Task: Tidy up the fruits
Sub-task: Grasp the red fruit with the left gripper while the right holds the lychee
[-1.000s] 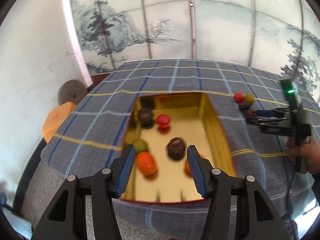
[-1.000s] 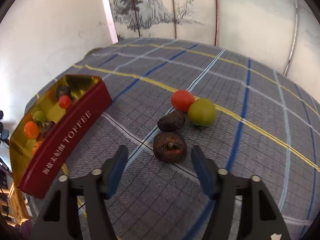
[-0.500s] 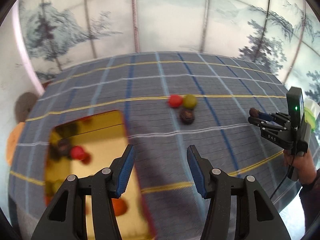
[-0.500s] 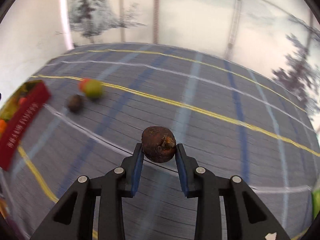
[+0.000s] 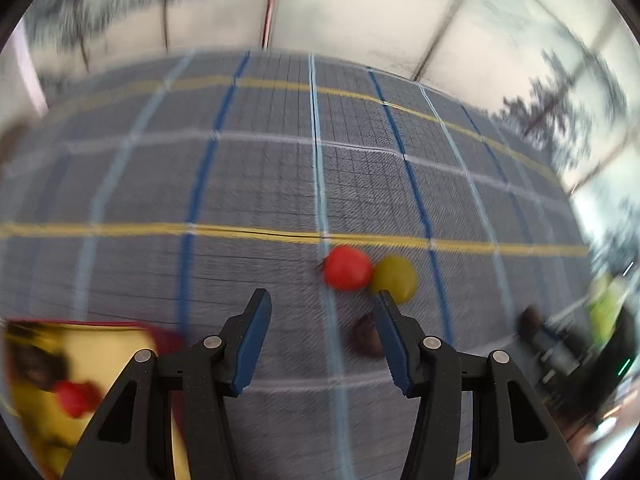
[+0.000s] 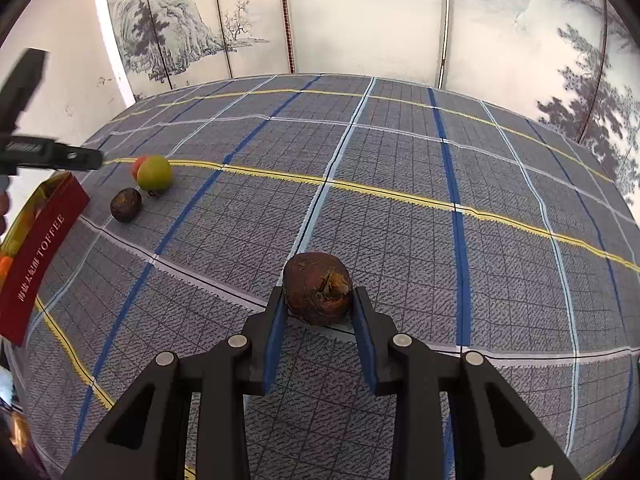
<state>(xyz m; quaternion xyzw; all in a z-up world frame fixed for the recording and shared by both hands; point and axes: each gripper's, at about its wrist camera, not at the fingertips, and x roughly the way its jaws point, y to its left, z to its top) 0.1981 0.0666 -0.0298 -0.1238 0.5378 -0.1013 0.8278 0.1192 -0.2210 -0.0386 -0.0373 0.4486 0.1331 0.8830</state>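
Observation:
My right gripper (image 6: pixel 318 300) is shut on a round dark brown fruit (image 6: pixel 318 286) and holds it above the plaid cloth. My left gripper (image 5: pixel 322 308) is open and empty, hovering near three loose fruits: a red one (image 5: pixel 346 267), a yellow-green one (image 5: pixel 394 276) and a dark brown one (image 5: pixel 366 337) by its right finger. The same three show far left in the right wrist view: red (image 6: pixel 139 165), green (image 6: pixel 155 172), brown (image 6: pixel 126 204). The red toffee tin (image 6: pixel 38 248) with a gold inside (image 5: pixel 52 356) holds several fruits.
The table is covered with a grey plaid cloth (image 6: pixel 400 168). A painted folding screen (image 6: pixel 360 16) stands behind the table. The left gripper shows at the left edge of the right wrist view (image 6: pixel 48 154). The right gripper shows blurred at the right of the left wrist view (image 5: pixel 560 344).
My left gripper swung from over the tin to the right, close to the three loose fruits. My right gripper closed on the brown fruit, lifted it and carried it to the right.

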